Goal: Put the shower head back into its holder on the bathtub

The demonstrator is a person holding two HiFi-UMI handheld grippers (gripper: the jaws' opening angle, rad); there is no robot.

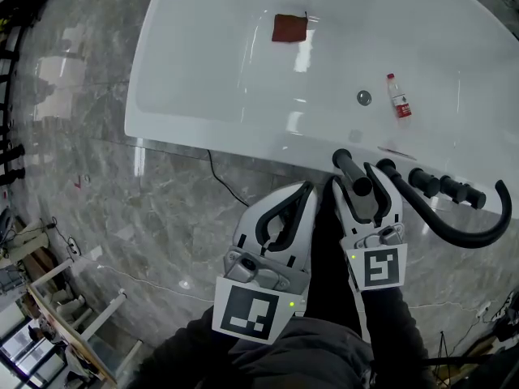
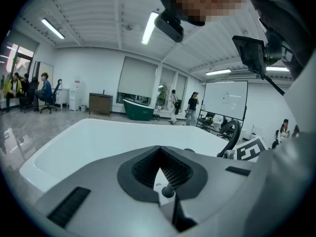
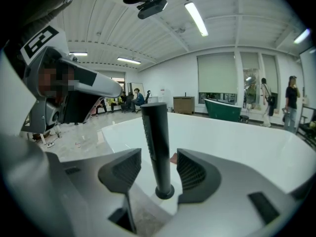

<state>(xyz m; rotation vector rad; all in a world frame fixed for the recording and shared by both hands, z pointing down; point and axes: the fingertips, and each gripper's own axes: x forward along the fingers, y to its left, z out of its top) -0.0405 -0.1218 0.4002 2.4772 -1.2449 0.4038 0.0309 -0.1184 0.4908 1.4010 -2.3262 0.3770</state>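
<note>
The black rod-shaped shower head [image 1: 353, 174] stands upright in its holder on the near rim of the white bathtub [image 1: 243, 140]. My right gripper [image 1: 362, 178] straddles it, open, with a gap on each side. In the right gripper view the shower head [image 3: 155, 142] rises between the two ribbed pads [image 3: 190, 169] from a round base on the rim, touching neither pad. My left gripper [image 1: 307, 187] hangs to the left over the floor just short of the rim, shut and holding nothing; its jaws [image 2: 159, 149] meet at the tips.
Black tap knobs [image 1: 440, 185] and a curved black spout [image 1: 466, 227] line the rim to the right. Inside the tub lie a red cloth [image 1: 289, 28], a small bottle [image 1: 398, 97] and the drain [image 1: 364, 97]. A thin cable [image 1: 223, 181] runs over the marble floor.
</note>
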